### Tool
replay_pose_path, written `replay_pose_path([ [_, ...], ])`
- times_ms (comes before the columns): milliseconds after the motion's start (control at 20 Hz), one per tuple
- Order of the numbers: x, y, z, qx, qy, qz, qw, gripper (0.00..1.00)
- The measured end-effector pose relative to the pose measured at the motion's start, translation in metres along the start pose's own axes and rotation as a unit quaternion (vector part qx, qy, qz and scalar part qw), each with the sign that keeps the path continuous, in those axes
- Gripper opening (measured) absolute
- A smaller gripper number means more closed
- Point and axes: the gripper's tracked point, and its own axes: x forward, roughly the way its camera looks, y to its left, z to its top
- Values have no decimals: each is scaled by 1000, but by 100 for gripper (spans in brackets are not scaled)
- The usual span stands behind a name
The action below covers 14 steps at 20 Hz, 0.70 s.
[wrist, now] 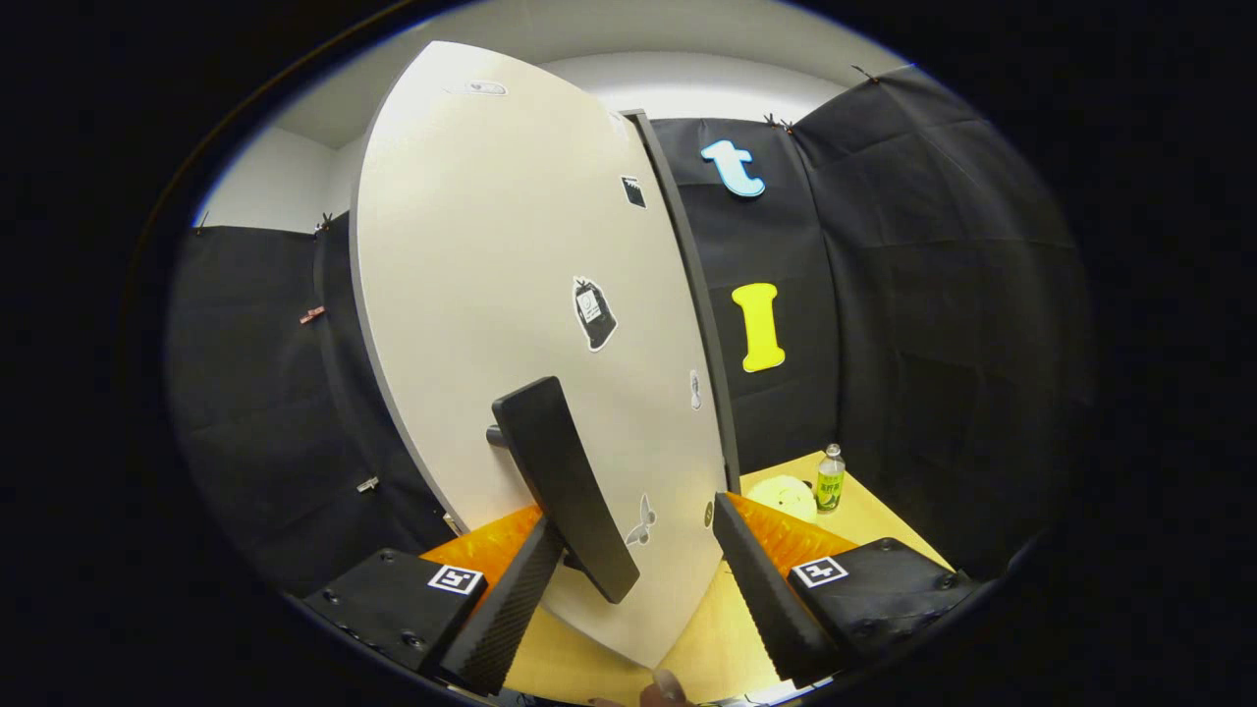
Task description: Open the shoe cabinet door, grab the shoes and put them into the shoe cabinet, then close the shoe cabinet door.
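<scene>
Facing cabinet door (pixel 511 295), gripper (pixel 638 579) spread, table (pixel 874 520)

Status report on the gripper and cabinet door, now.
Gripper open, fingers straddling the long black door handle. White sticker-dotted shoe cabinet door just ahead. Small green-labelled bottle beyond, off the path.

Place: a recording booth set up indoors, not a lived-in home
Walls: black cloth (pixel 943 295) clipped up as partitions, plain white room wall (pixel 265 182) above it
Floor: bare yellowish board (pixel 884 520)
Furnishing: one pale cabinet door (pixel 491 295) with stickers
Loose props: a drink bottle (pixel 831 478) standing near the cloth
</scene>
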Motion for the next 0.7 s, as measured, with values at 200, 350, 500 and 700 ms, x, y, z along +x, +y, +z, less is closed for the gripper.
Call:
replay_pose_path([
  [200,7,43,-8,-6,2,25,1000,98],
  [350,7,66,-12,-18,1,40,999,98],
  [500,7,88,-12,-24,-7,51,998,98],
  [700,3,101,-12,-36,-17,51,998,98],
])
